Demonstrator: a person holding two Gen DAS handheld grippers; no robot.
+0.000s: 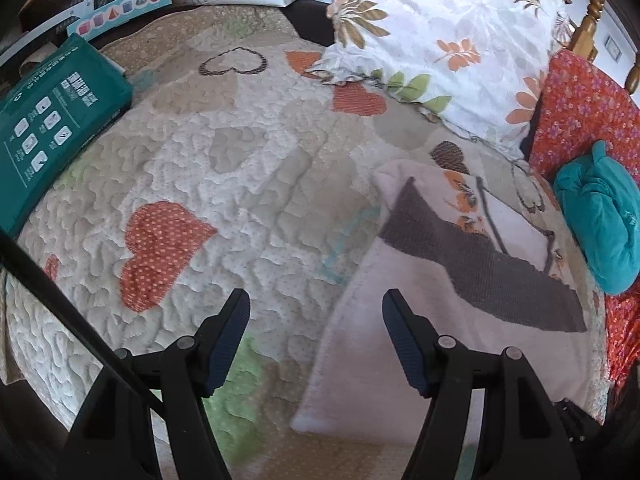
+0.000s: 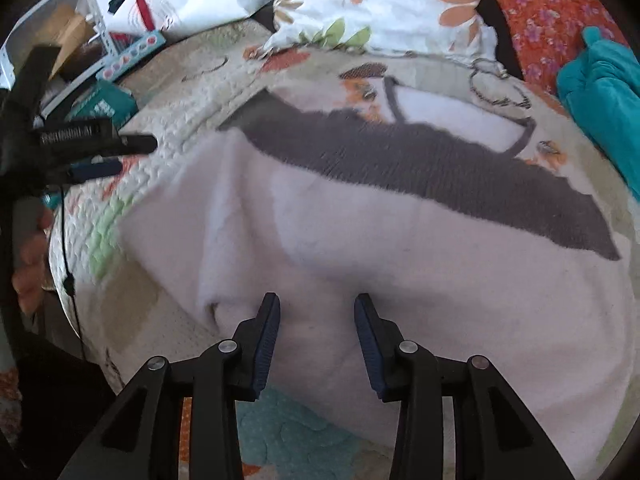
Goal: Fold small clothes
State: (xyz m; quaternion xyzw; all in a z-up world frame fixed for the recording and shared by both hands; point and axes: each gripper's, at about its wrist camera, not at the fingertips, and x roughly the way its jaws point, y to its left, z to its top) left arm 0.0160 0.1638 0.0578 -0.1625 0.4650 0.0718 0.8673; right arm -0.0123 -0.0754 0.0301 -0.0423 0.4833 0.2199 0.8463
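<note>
A pale pink fleece garment with a dark grey band and orange motifs (image 2: pixel 360 232) lies spread on a quilted cream bedspread patterned with orange hearts (image 1: pixel 208 184), toward the bed's right side, below a white floral pillow (image 1: pixel 440 40) at the head end. The right gripper (image 2: pixel 316 304) hovers at the garment's near edge, jaws apart and grasping nothing, though cloth shows between them. The left gripper (image 1: pixel 316 300), released and empty, hangs over the garment's left edge. A folded teal cloth (image 1: pixel 604 220) rests on a red floral cover (image 1: pixel 580 112) along the right edge; a green packet (image 1: pixel 52 128) sits at the left edge.
</note>
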